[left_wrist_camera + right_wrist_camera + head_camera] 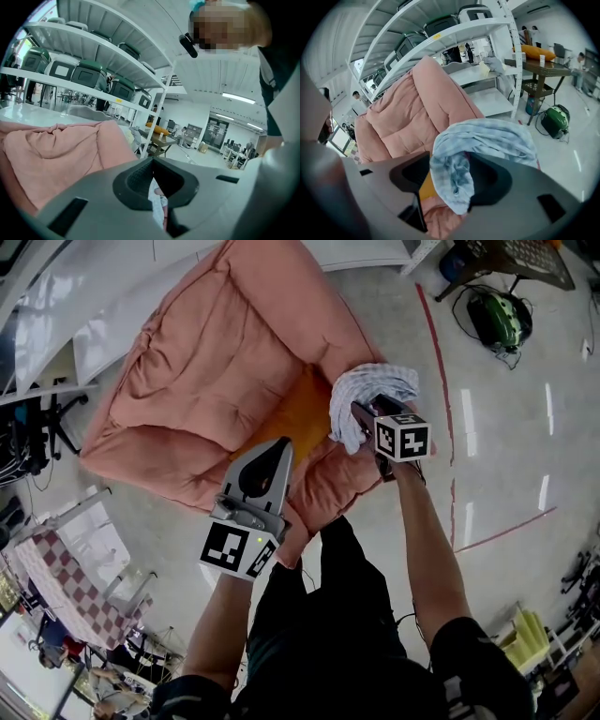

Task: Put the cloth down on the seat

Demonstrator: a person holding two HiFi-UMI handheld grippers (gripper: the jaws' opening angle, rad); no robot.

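Observation:
A pale blue checked cloth (375,390) is bunched over the front right arm of a pink padded armchair (216,362), beside the orange cushion (300,413) on its seat. My right gripper (359,420) is at the cloth. In the right gripper view the cloth (487,140) drapes over the right-hand jaw and hangs between the jaws of my right gripper (450,183), which stands open; orange shows in the gap on the left. My left gripper (279,448) hovers over the chair's front edge, jaws together, holding nothing. The left gripper view shows the left gripper (152,161) with its tips closed.
A green machine (497,320) with a cable sits on the floor beyond the chair, near a red tape line (441,362). White shelving (93,61) with green crates stands behind the chair. A checkered table (66,577) is at the lower left.

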